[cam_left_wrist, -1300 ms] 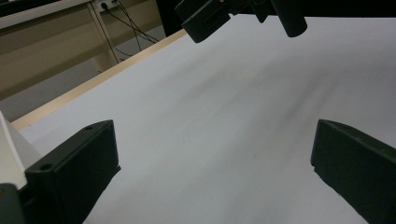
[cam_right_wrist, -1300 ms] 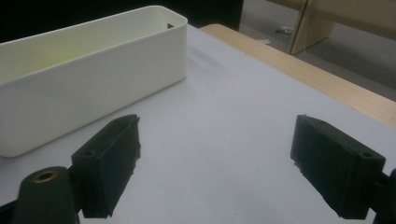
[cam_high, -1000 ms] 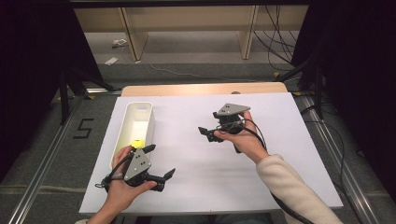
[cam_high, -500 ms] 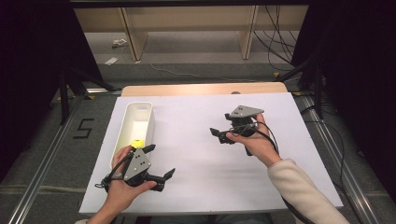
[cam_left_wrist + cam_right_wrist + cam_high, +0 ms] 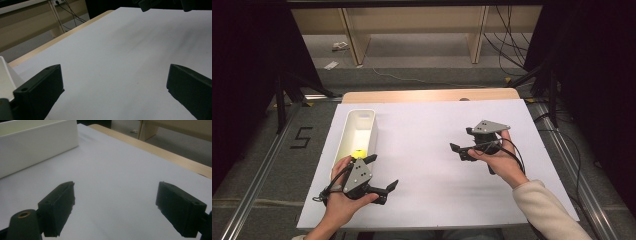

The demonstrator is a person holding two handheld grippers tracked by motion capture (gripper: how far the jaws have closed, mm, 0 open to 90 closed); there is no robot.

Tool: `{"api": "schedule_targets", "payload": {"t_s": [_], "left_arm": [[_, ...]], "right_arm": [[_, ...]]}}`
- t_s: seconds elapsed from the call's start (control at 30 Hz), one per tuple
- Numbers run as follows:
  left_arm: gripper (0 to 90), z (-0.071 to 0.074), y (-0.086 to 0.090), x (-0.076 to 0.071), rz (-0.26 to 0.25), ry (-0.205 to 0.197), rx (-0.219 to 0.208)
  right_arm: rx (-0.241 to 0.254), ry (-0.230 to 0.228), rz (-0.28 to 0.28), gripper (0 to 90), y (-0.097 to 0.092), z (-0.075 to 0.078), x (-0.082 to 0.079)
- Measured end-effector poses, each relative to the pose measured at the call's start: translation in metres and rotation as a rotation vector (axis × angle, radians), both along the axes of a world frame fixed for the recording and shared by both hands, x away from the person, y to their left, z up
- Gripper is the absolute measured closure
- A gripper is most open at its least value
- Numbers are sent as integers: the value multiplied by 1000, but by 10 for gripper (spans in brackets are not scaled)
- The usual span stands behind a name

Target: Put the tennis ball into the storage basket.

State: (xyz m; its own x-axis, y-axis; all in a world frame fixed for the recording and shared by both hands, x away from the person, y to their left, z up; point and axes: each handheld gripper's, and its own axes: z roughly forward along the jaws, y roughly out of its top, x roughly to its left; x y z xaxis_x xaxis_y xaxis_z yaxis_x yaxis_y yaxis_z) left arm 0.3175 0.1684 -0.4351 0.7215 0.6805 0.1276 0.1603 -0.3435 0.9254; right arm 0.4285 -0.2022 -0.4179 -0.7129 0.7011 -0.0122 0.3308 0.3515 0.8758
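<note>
**Both tongs empty, yellow piece in the bin**

Your left gripper (image 5: 382,175) at lower left and right gripper (image 5: 460,151) at centre right both stand wide apart, holding nothing. A small yellow object (image 5: 357,153) already lies inside the white bin (image 5: 346,137); little seems left.

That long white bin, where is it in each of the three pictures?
High view: the white bin stands left of centre, beyond the left gripper.
Left gripper view: a white corner at the left edge.
Right gripper view: its side wall crosses the upper left.
Shared landmark: the white table sheet.
</note>
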Motion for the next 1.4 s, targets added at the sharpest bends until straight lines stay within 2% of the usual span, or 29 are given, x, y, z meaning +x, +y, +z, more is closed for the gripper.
{"api": "schedule_targets", "payload": {"t_s": [0.43, 1.4], "left_arm": [[4, 0, 1, 0, 5, 0, -1], [4, 0, 2, 1, 9, -5, 1]], "right_arm": [[8, 6, -36, 162, -23, -3, -11], [28, 19, -79, 162, -59, -10, -42]]}}
